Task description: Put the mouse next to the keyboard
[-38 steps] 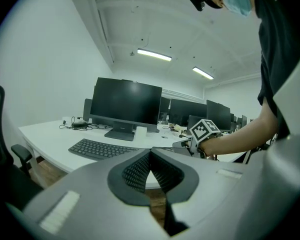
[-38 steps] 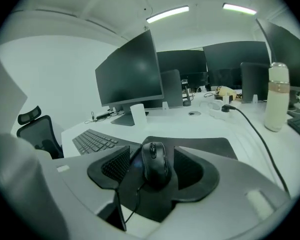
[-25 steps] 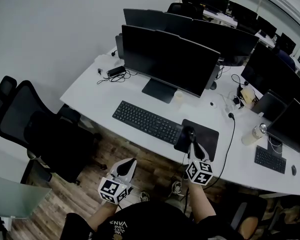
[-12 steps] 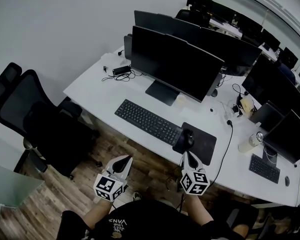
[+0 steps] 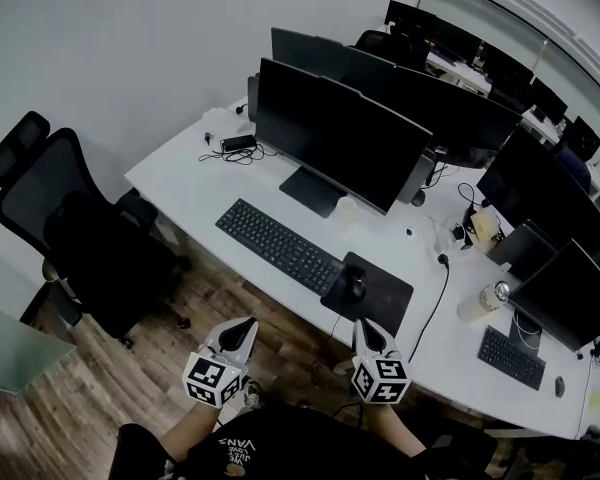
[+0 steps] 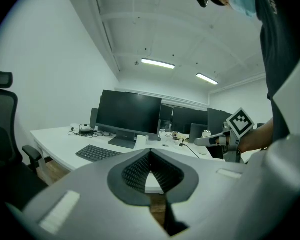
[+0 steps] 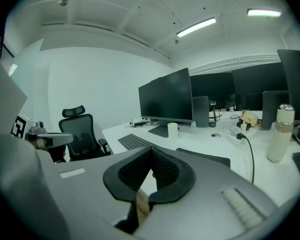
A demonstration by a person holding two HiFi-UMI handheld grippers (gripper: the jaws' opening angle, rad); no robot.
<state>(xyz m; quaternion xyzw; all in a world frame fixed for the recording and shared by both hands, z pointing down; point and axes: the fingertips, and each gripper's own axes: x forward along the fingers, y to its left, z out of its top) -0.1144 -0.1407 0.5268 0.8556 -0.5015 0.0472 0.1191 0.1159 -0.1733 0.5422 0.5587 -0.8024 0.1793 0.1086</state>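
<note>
A black mouse (image 5: pixel 355 284) lies on a dark mouse pad (image 5: pixel 385 293), just right of the black keyboard (image 5: pixel 278 246) on the white desk (image 5: pixel 190 183). My right gripper (image 5: pixel 363 326) hangs short of the desk's front edge, a little back from the mouse and apart from it. It is shut with nothing in it (image 7: pixel 151 150). My left gripper (image 5: pixel 247 324) is over the floor in front of the keyboard, also shut and empty (image 6: pixel 150 152). In the right gripper view the jaws hide the mouse; the keyboard (image 7: pixel 135 141) and the pad (image 7: pixel 205 157) show.
A large monitor (image 5: pixel 330 138) stands behind the keyboard, with more monitors behind and to the right. A cable (image 5: pixel 435 298) runs beside the pad and a bottle (image 5: pixel 480 300) stands to its right. A black office chair (image 5: pixel 75 233) is at the left on the wooden floor.
My right gripper has pulled back from the mouse toward the person and off the desk edge. The mouse stays on the pad. The left gripper has barely moved.
</note>
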